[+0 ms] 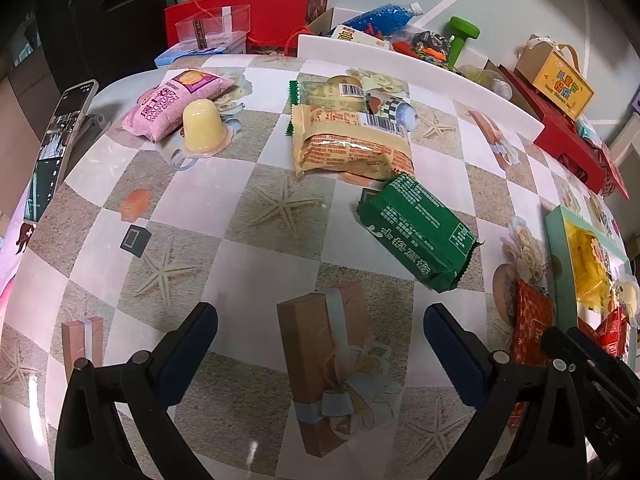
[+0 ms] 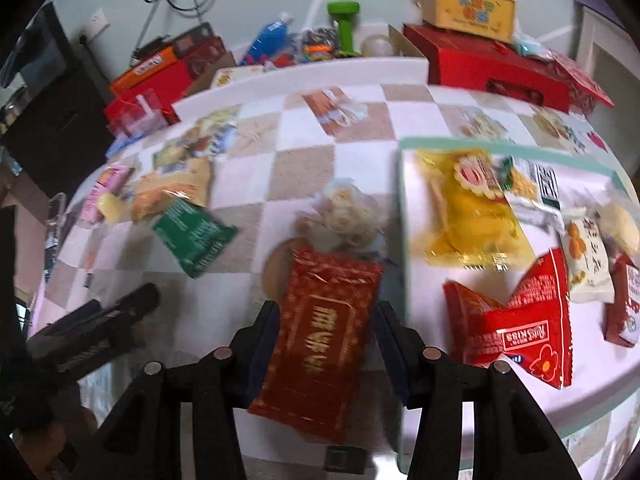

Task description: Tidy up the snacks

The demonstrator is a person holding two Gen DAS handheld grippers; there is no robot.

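right gripper (image 2: 326, 316): we had its fingers closed on the dark red packet (image 2: 320, 336), one pad against each long edge, the packet raised over the table just left of the tray
left gripper (image 1: 320, 344): we kept it spread wide with nothing between the fingers, hovering over the patterned tablecloth (image 1: 248, 240)
tray (image 2: 404, 216): mint-rimmed and white inside, at our right; it held the yellow bag (image 2: 472, 216), the red crinkled bag (image 2: 520, 328) and several smaller packs
loose snacks: the green packet (image 1: 416, 232), tan packet (image 1: 348, 140), pink packet (image 1: 176, 104) and jelly cup (image 1: 200, 128) lay out on the cloth, well apart from the tray
slip risk: we judged the grip shallow, held by soft wrapper edges, so a quick swing could twist the packet free
landing risk: we judged the tray crowded near its left side; a low pass could catch the rim or push the yellow bag
blur: the right view smeared, so labels there were unreadable to us
hidden: the packet's lower end ran below the fingers, and the tray's right part was cut off by the frame
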